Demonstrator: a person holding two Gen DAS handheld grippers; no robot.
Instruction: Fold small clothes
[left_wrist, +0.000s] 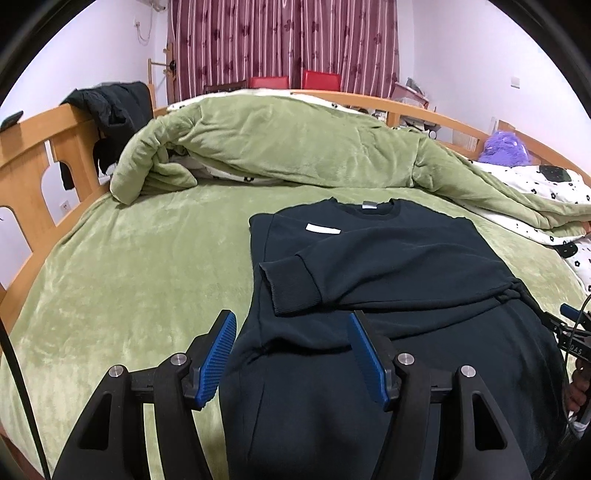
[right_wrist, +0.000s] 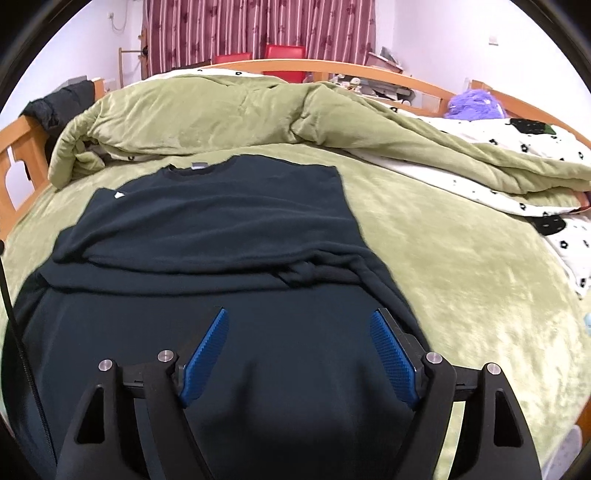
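Note:
A dark sweater (left_wrist: 406, 251) (right_wrist: 221, 221) lies flat on the green bed sheet (left_wrist: 129, 277) (right_wrist: 443, 277), collar at the far end. One sleeve is folded across the chest, and its ribbed cuff (left_wrist: 291, 288) rests near the left side. A white label (left_wrist: 323, 229) shows below the collar. My left gripper (left_wrist: 291, 317) hovers open over the sweater's near left part, with nothing pinched between its blue pads. Over the near right part, my right gripper (right_wrist: 299, 314) stands open wider, pads clear of the cloth. The sweater's near hem is hidden under the grippers.
A crumpled green quilt (left_wrist: 295, 147) (right_wrist: 221, 110) is heaped across the far side of the bed. A wooden bed frame (left_wrist: 33, 147) runs along the left, with a black jacket (left_wrist: 114, 107) draped on it. A purple plush toy (left_wrist: 506, 147) sits far right.

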